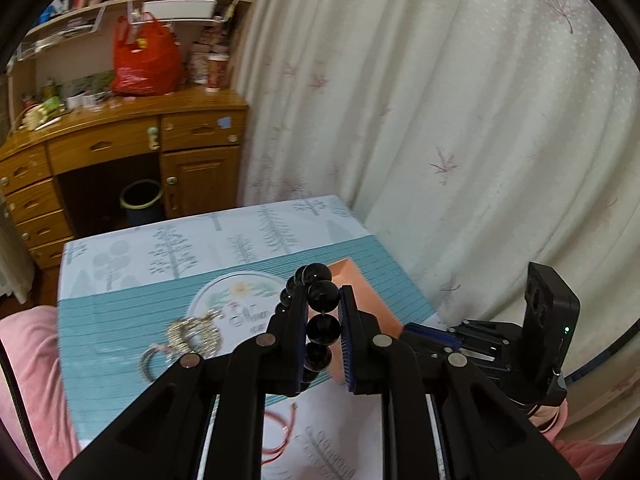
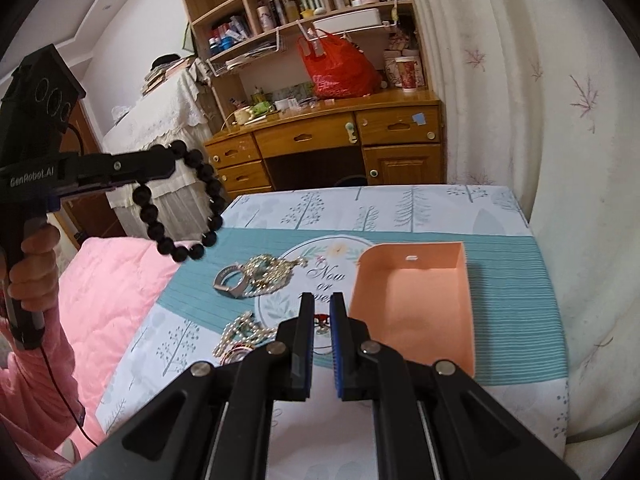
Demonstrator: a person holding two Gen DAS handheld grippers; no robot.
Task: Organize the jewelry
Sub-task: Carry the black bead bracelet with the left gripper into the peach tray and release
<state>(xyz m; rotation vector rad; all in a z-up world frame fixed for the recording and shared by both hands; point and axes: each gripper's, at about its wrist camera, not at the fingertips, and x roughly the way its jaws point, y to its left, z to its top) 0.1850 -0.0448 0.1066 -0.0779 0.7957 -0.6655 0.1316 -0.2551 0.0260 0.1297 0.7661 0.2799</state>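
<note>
Beads held aloft, box waiting at right.

At left of the right-wrist view, the left gripper (image 2: 160,172) pinches a black bead bracelet (image 2: 188,204), which hangs in a loop over the table edge (big glossy round beads on a cord). Middle: a heap of gold chains (image 2: 268,272) on the cloth. Lower middle: the right gripper (image 2: 321,312), jaws narrow, nothing visibly held. Right: the open peach box (image 2: 416,304). My guess: the dangling loop may swing and catch the box wall, or slip from the grip.
</note>
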